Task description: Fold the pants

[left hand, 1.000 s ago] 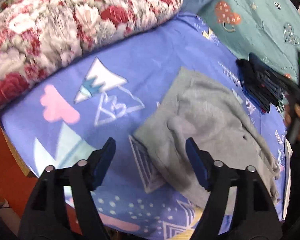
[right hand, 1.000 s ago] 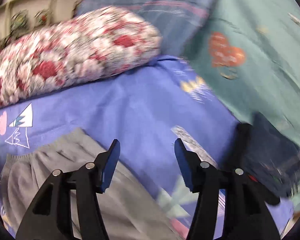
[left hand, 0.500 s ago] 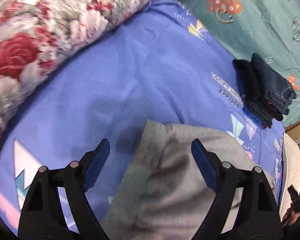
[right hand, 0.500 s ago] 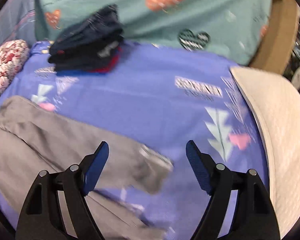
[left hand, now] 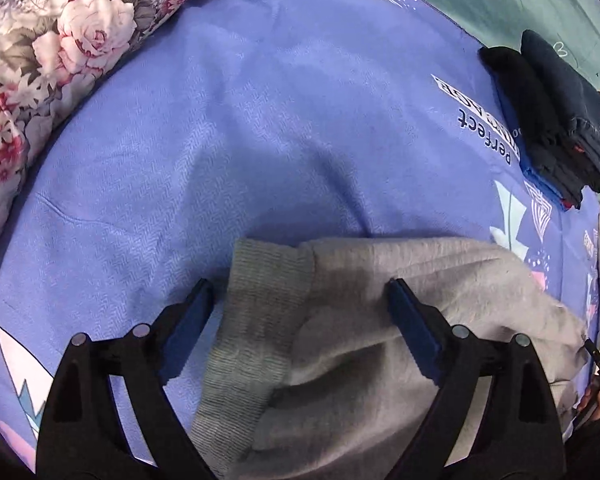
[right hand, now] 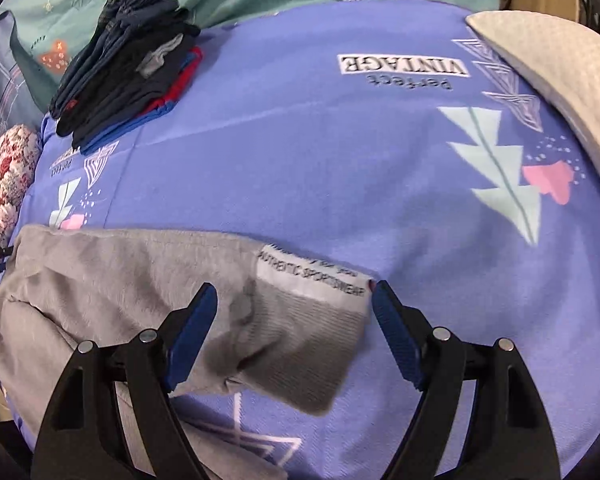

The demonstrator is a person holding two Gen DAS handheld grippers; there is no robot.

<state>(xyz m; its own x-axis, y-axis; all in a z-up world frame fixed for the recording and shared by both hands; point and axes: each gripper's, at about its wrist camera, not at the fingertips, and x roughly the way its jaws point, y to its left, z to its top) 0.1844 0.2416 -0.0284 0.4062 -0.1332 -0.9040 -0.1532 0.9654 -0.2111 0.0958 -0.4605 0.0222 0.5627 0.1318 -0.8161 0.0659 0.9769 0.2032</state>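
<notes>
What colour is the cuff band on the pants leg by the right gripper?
The cuff is grey ribbed knit with a white printed strip; it shows best in the right wrist view.

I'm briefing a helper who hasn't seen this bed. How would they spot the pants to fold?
On the purple printed bedsheet, look at the near edge. The grey pants lie flat there, unlike the dark folded stack by the teal cover.

We see a bed with a blue printed sheet (left hand: 284, 112) bearing grey pants (left hand: 380, 320), a stack of dark folded clothes (left hand: 552, 120), a floral pillow (left hand: 60, 52), and perhaps a beige cushion (right hand: 560, 72).
</notes>
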